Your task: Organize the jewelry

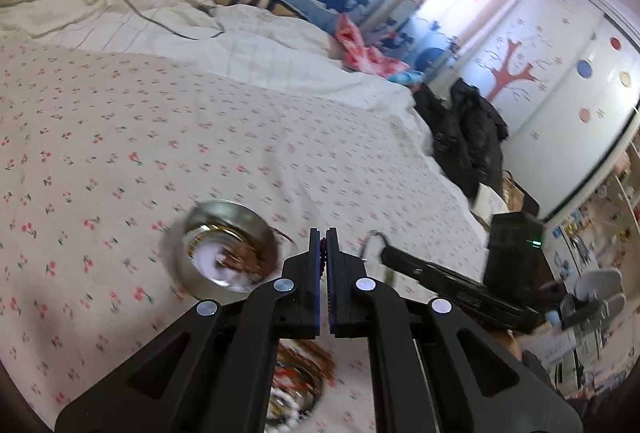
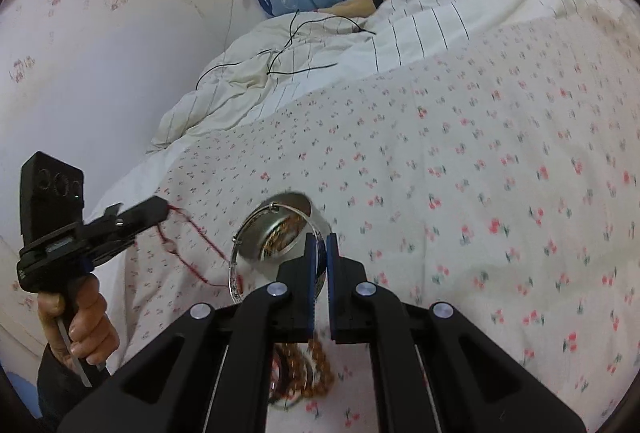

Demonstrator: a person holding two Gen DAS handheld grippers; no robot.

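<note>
Left tongs (image 1: 324, 233) clenched on red cord (image 2: 192, 229) — right tongs (image 2: 320, 238) on silver bangle (image 2: 236, 273).

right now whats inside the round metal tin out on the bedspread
The metal tin holds a heap of brown beads against its right side, with a pale bare patch of the bottom left of them. Blur hides any finer pieces, and whatever lies beneath the beads is covered.
</note>
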